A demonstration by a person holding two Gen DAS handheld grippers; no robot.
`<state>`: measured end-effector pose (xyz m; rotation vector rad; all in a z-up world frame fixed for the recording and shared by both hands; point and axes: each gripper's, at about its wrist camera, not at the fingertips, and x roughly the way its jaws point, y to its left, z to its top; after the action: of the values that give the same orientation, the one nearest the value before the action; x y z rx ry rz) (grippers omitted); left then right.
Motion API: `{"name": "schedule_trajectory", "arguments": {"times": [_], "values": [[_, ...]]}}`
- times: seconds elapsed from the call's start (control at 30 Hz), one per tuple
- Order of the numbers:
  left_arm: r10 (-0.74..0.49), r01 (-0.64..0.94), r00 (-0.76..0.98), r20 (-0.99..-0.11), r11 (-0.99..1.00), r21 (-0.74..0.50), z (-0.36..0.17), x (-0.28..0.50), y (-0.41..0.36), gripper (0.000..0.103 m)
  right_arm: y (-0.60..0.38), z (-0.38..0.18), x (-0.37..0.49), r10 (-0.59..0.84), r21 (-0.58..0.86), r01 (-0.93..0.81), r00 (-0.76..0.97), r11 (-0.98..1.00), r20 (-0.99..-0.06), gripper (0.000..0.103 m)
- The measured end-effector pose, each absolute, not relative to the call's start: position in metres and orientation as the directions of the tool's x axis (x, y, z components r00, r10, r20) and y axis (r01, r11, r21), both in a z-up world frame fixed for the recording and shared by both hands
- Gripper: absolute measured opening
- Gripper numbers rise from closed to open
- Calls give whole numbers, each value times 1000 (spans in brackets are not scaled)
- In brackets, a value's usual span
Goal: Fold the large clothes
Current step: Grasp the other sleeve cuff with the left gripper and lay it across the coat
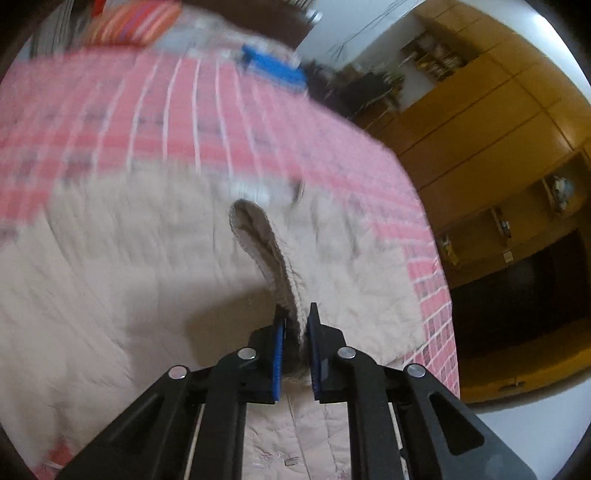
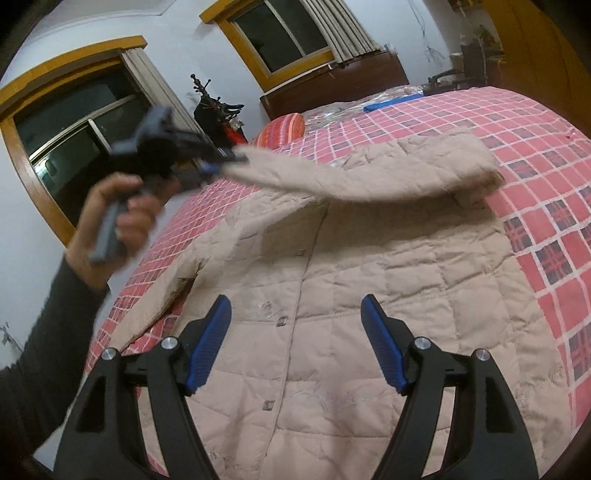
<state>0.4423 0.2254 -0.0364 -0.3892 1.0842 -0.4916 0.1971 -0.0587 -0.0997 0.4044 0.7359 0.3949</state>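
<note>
Seen from the left wrist: left tool (image 1: 297, 328) clamped on the sleeve cuff (image 1: 258, 240) of a beige quilted coat (image 1: 110, 277), blue pads pressed against the fabric from both sides, cuff rising ahead of the tips in a narrow strip. Rest of the coat spread flat beneath on a bed (image 1: 129, 110) covered in red-and-white check, much of it blurred. Beyond the coat, a striped pillow (image 1: 136, 22) at the head of the bed and a blue object (image 1: 273, 68) just beside it. Off the bed's far side, yellow wooden cupboards (image 1: 480, 129). Seen from the right wrist: right tool (image 2: 295, 347) gaping wide, nothing between its pads, hovering over the coat's buttoned front (image 2: 332, 295). Above the coat, the sleeve (image 2: 369, 170) stretched out in the air, lifted off the body, its end pinched in the left tool (image 2: 221, 164), held by a hand (image 2: 122, 214) in a dark sleeve. Behind the bed, two wood-framed windows (image 2: 280, 37).
</note>
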Motion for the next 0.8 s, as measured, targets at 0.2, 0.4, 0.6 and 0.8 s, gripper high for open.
{"name": "schedule_trajectory", "arguments": {"times": [0.2,0.4,0.6,0.8], "values": [[-506,156,499,-703,851,-502,13,444,297,12,-57,-106,202,500,515,-196,663,834,-558,73],[-459,57,461,-759,869,-491,-43,444,352,12,-50,-111,209,517,519,-212,645,828,-562,73],[-442,-60,334,-833,872,-487,-144,442,369,12,-46,-112,216,521,521,-211,636,827,-569,73],[-344,-100,457,-820,896,-433,-110,425,379,47,-49,-106,217,526,524,-216,634,824,-566,73]]}}
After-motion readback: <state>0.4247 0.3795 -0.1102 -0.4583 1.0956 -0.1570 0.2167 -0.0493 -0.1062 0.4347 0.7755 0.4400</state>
